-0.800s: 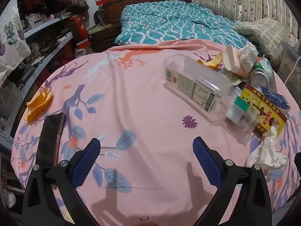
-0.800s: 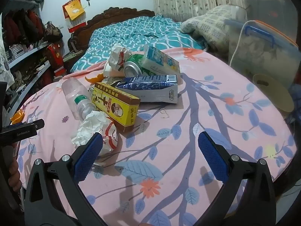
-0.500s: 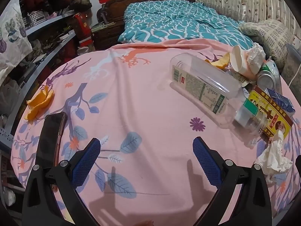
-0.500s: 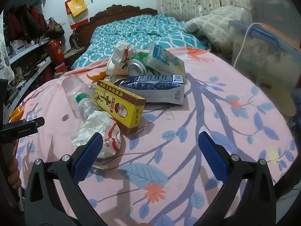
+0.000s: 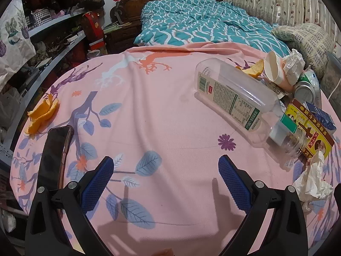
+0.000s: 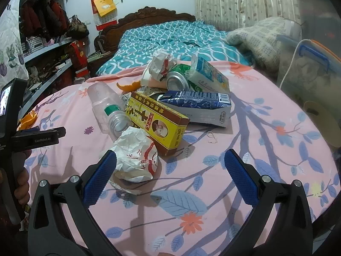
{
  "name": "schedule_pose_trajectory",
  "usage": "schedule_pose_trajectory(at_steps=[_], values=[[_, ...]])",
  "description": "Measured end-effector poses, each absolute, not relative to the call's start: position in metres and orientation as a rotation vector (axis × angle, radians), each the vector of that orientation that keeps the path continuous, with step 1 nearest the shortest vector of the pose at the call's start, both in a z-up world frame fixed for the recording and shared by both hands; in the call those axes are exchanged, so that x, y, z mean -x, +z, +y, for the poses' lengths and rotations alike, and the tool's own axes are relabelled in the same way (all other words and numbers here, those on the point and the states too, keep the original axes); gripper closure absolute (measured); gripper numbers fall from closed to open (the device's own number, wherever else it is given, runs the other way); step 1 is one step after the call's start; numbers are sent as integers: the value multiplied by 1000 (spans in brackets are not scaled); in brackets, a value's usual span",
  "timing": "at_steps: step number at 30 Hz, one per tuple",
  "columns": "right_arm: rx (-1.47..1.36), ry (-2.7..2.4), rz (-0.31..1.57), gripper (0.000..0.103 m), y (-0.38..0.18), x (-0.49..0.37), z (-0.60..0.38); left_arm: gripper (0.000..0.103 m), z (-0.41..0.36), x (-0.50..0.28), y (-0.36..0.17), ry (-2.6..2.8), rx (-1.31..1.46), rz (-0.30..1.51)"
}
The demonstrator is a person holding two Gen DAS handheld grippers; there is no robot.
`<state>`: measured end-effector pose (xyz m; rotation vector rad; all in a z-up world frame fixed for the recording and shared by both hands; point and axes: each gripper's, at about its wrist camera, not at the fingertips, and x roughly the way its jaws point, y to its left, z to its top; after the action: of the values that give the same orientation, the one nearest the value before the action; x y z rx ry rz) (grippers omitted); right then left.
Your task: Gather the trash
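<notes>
Honestly, my biggest worry is the heap itself. The clear plastic bottle lies on its side under the edge of the yellow box, and the blue carton leans across the same stack, so pulling any one piece could drag or tip its neighbours across the pink floral cloth. The bottle is round and looks empty, so I judge it would roll if nudged. The green can and the white-and-blue carton at the back look just as loosely perched.

Next risk: the crumpled paper wrapper is soft, and a shallow pinch could tear it or leave part behind. I'd also hate to grab the dark phone, which is not trash; it lies at about 9 o'clock from my left gripper, just beside its left finger.

My right gripper is spread wide with nothing between its pads. The wrapper sits at roughly 10 o'clock from it, just beside the left finger, and the heap runs on toward 12 o'clock.

My left gripper is likewise released and empty. From it the bottle lies at 2 o'clock, well apart, and the loose orange peel at 10 o'clock near the cloth's edge.
</notes>
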<state>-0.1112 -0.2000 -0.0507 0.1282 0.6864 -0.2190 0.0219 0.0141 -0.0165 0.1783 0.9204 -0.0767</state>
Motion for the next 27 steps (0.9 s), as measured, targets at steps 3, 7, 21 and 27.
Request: schedule_pose_trajectory(at_steps=[3,7,21,27], values=[[-133,-220,694,3,-52,110,-202,9,14,-22,-17,-82,-174,928],[-139,-223,704,3,-54,109,-203,9,14,-22,-19,-96,-165,944],[-137,-222,726,3,-58,103,-203,9,16,-24,-24,-105,-148,968],[-136,-221,728,3,-59,101,-203,9,18,-25,-24,-107,-146,972]])
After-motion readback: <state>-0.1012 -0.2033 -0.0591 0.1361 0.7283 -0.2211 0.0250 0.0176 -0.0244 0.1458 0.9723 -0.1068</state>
